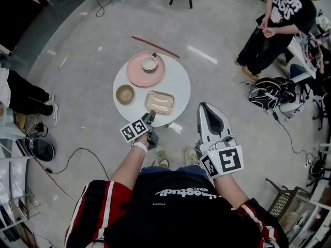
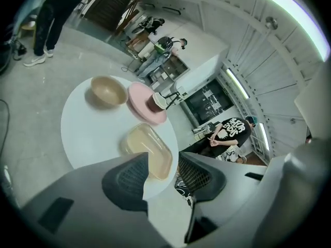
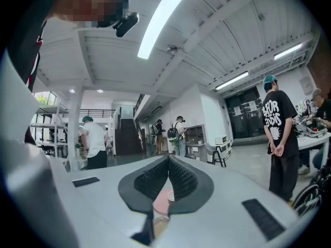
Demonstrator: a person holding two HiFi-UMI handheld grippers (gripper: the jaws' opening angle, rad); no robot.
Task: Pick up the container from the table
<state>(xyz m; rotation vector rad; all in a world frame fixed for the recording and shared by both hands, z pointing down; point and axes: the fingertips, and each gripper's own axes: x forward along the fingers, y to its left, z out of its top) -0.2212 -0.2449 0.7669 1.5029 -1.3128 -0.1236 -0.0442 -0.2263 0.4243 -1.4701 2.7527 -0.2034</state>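
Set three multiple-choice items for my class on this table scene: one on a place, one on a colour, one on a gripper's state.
1. Where does the cup stand? A on the pink plate; B beside it; C under it.
2. What colour is the rectangular container? A blue; B beige; C black.
3. How do the left gripper's jaws stand? A apart, gripping nothing; B shut together; C shut on the cup.
Answers: 1 A, it sits on the plate; 2 B, it looks pale beige; 3 A, a clear gap shows between them.
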